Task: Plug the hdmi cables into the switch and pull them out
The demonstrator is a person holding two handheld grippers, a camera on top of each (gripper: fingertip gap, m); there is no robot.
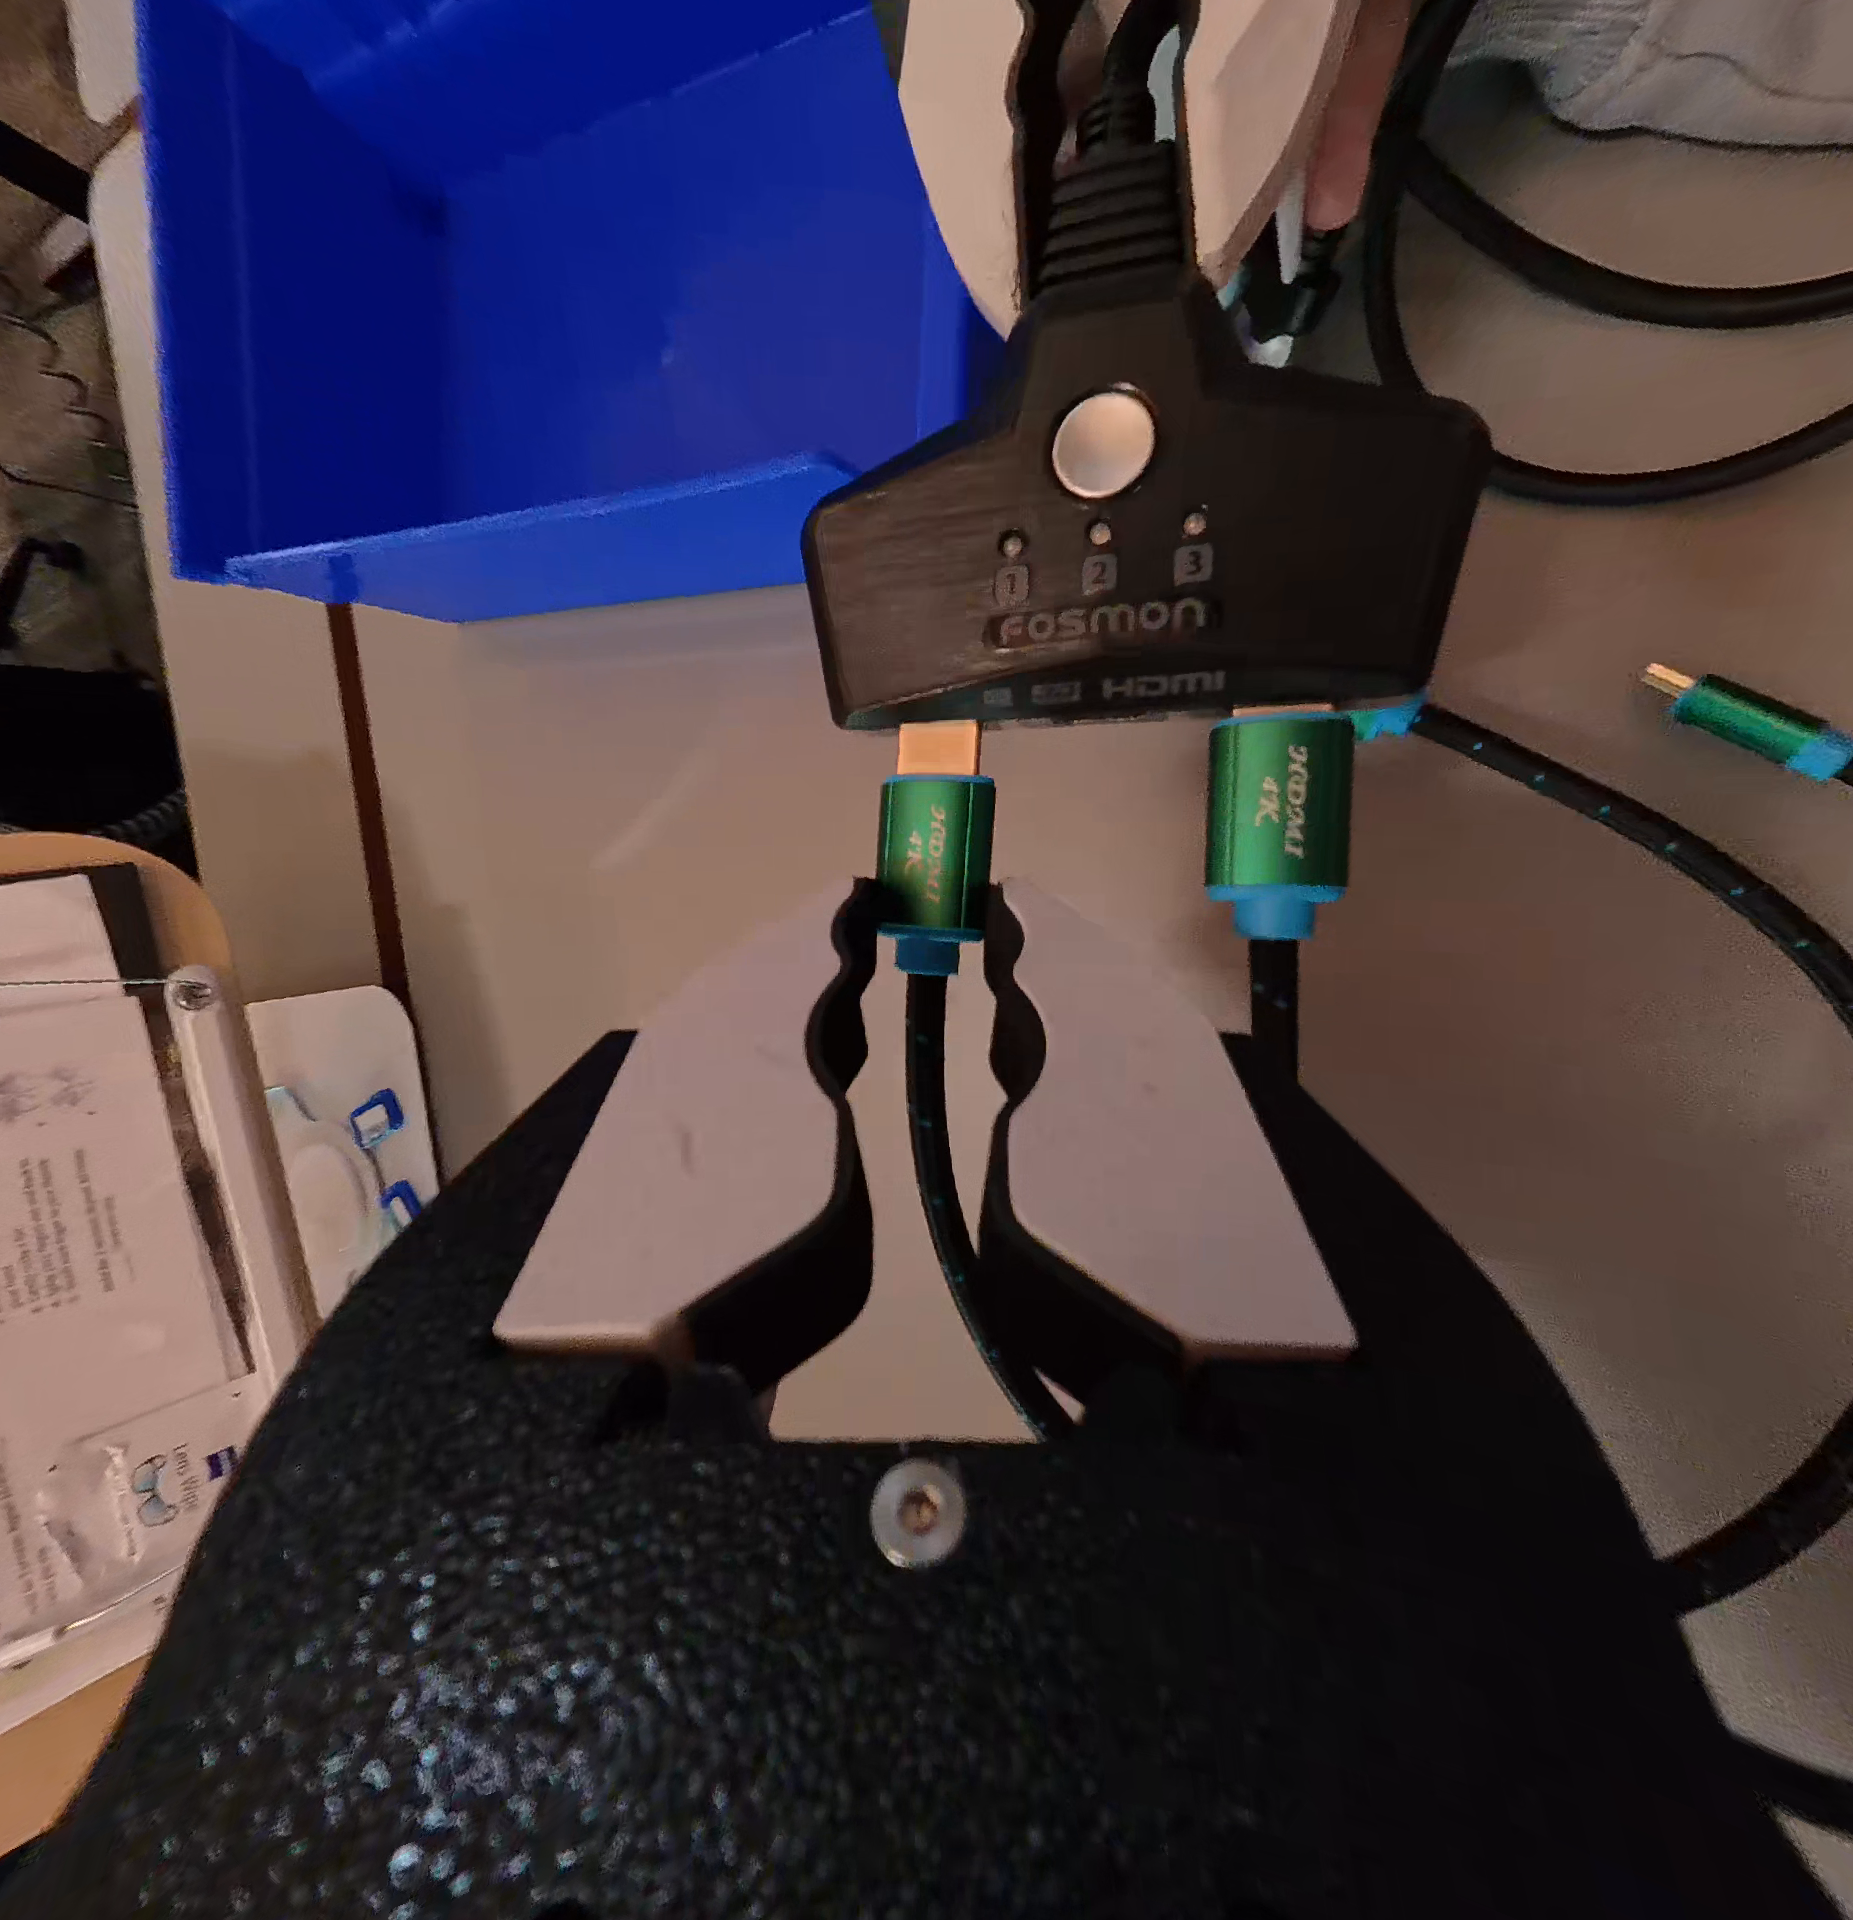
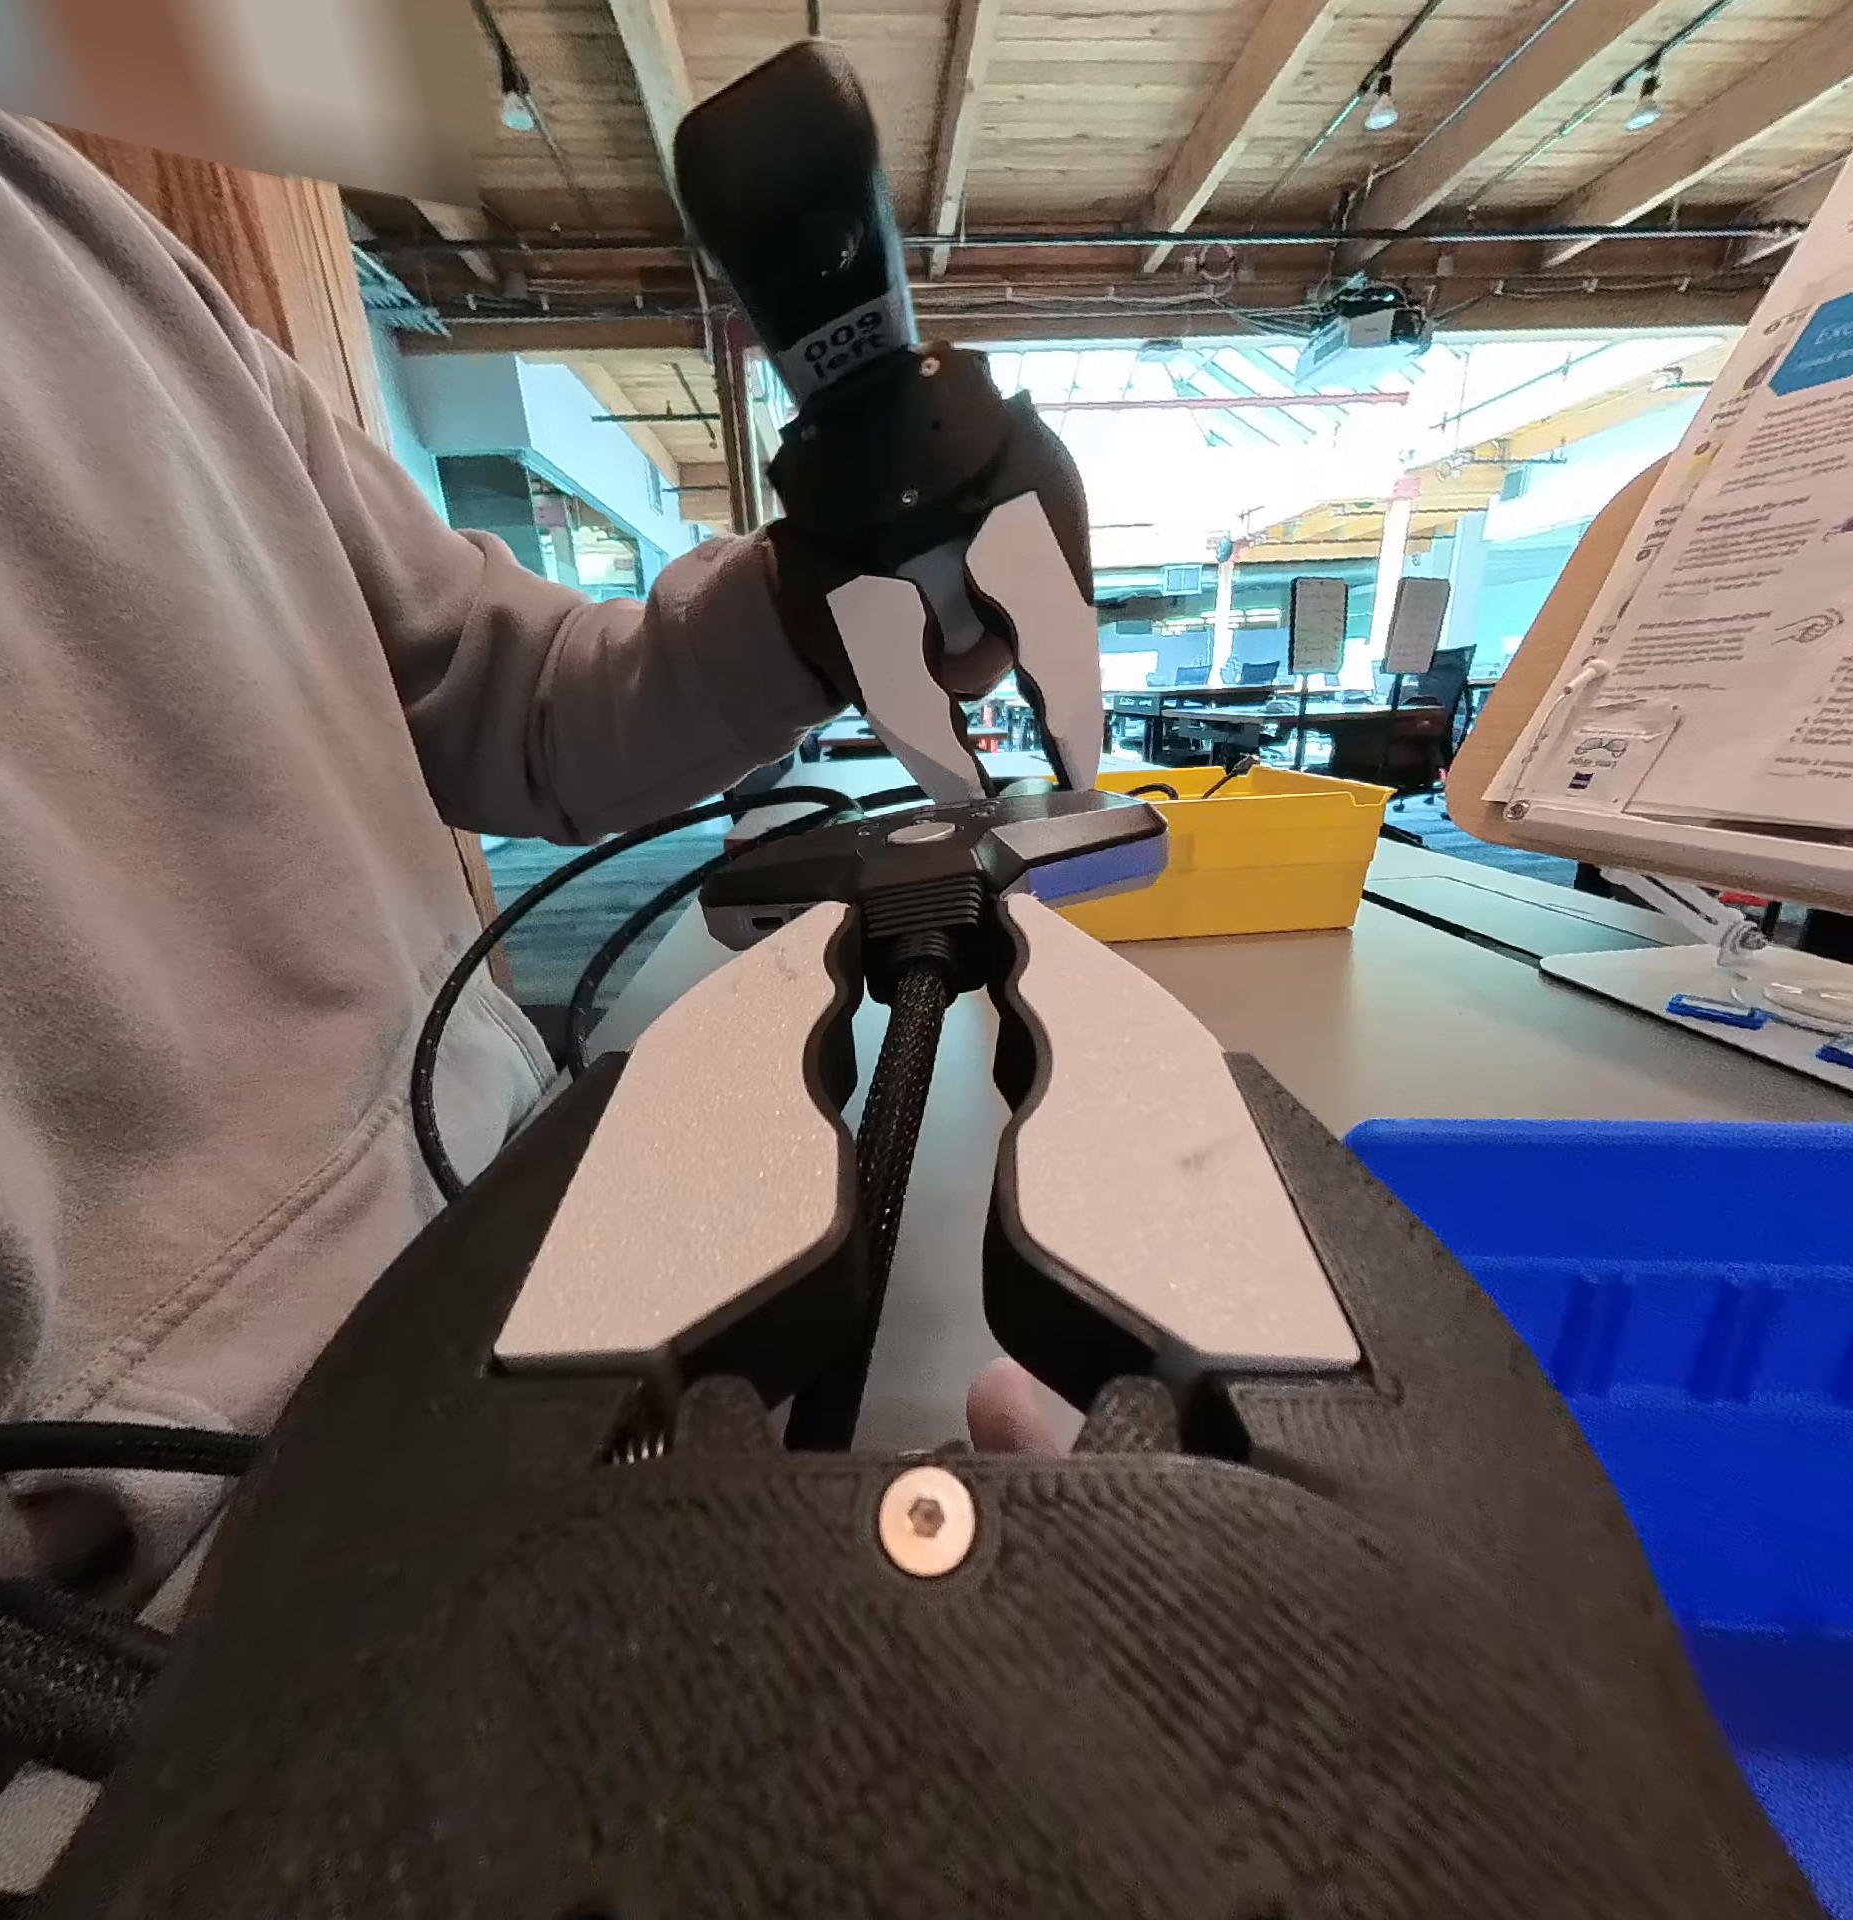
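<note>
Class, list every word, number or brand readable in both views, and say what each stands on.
I don't copy writing out; these bear it:
Black switch: printing on top face and front edge.
Gripped green plug, neighbouring green plug: lettering on their shells.
White sticker on the left hand-held gripper's handle.
Sheets on the stand: too small, blurred.

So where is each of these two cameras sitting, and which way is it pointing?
Left wrist view: rides on the left gripper, looking down at the table; its fingers clamp a green plug partly in the switch.
Right wrist view: rides on the right gripper, facing across the table toward the person's grey sleeve; its fingers clamp the switch's cable collar.
Shared: the switch, the blue bin, and each view shows the other gripper.
</note>
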